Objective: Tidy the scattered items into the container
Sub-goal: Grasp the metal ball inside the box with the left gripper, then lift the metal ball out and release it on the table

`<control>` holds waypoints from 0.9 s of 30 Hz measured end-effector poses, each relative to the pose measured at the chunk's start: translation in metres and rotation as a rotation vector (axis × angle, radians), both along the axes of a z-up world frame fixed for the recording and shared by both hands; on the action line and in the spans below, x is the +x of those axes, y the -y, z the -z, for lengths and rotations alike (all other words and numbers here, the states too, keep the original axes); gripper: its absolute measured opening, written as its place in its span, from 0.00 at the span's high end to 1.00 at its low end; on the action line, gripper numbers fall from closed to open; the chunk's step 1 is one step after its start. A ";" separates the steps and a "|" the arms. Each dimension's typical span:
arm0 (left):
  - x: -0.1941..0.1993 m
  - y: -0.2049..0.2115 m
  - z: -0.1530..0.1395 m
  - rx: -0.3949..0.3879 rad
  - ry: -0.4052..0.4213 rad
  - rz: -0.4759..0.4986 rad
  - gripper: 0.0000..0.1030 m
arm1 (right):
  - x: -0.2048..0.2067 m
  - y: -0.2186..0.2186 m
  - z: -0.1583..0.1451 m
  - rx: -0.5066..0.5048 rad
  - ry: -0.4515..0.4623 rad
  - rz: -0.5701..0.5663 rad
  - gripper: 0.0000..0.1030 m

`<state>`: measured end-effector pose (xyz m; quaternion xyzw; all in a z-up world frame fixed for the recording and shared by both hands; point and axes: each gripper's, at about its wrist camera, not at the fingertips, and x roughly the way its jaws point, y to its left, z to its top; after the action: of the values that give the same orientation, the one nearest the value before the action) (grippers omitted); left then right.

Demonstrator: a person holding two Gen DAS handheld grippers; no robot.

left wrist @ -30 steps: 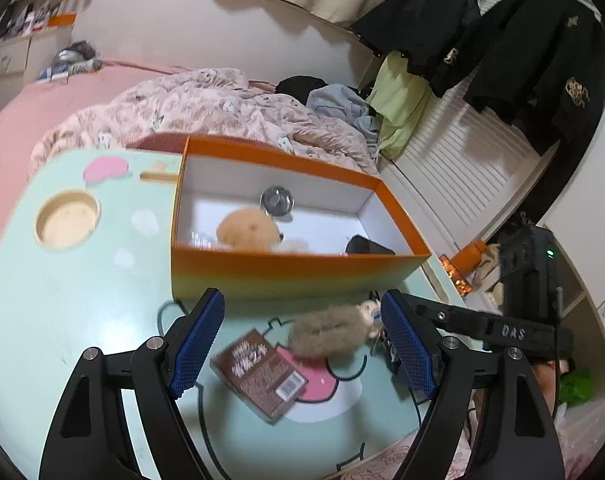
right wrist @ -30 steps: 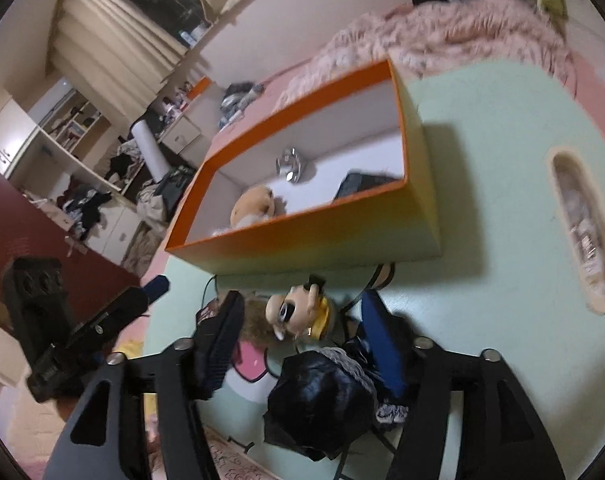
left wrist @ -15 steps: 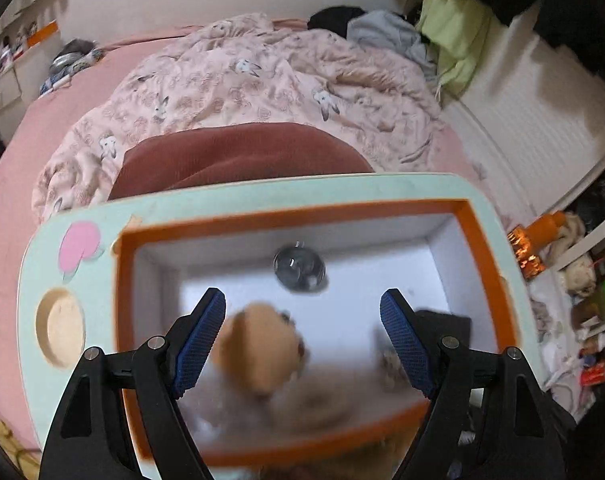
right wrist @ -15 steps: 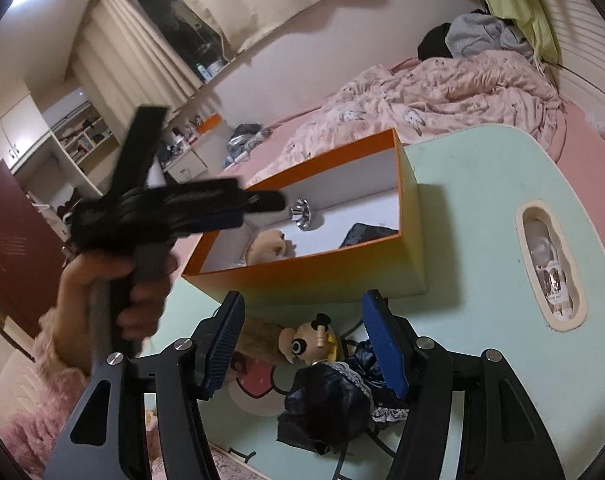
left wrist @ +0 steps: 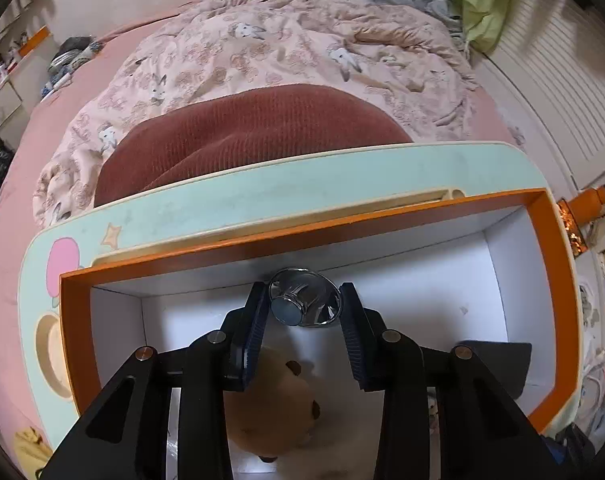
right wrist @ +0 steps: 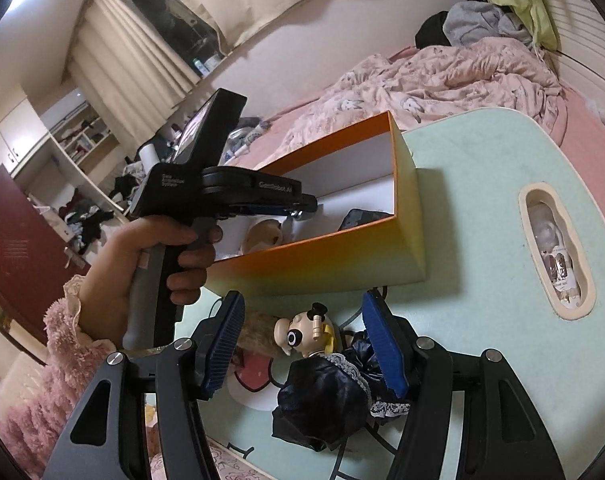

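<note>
L gripper (left wrist: 304, 312), inside orange cardboard box (left wrist: 262, 236), jaws just closing around shiny metal cup (left wrist: 302, 303), contact unclear; R gripper (right wrist: 302, 344) open around panda-faced doll (right wrist: 314, 328). Next: clamp, lift, bin it.

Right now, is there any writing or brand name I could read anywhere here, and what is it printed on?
"Data Acquisition System", small and blurred, my best reading: on the black body of the left gripper.
"GenRobot.AI", a little soft: on the side of that same gripper.
Small packets in the table's recessed tray: print too small to read.
Nothing readable on the orange box or the doll.
</note>
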<state>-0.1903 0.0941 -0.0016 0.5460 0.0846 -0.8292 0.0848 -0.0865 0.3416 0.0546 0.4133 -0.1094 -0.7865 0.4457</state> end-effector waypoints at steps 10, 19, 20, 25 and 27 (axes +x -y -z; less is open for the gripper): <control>0.071 -0.002 -0.062 0.125 -0.259 0.092 0.64 | 0.000 -0.003 0.001 -0.003 -0.007 0.017 0.41; 0.163 -0.011 -0.051 0.196 -0.322 0.099 0.64 | 0.002 -0.001 0.001 -0.004 -0.002 0.022 0.40; 0.169 -0.006 -0.046 0.192 -0.323 0.069 0.64 | 0.002 -0.001 0.000 -0.004 -0.001 0.021 0.40; 0.176 0.008 -0.022 0.170 -0.279 -0.003 0.64 | 0.003 0.001 0.000 -0.001 -0.002 0.015 0.40; 0.175 0.007 -0.016 0.162 -0.268 0.001 0.64 | 0.003 0.002 0.000 0.002 -0.004 0.014 0.40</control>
<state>-0.0155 0.0872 0.0147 0.4356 0.1616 -0.8851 0.0281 -0.0831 0.3400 0.0544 0.4115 -0.1106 -0.7904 0.4401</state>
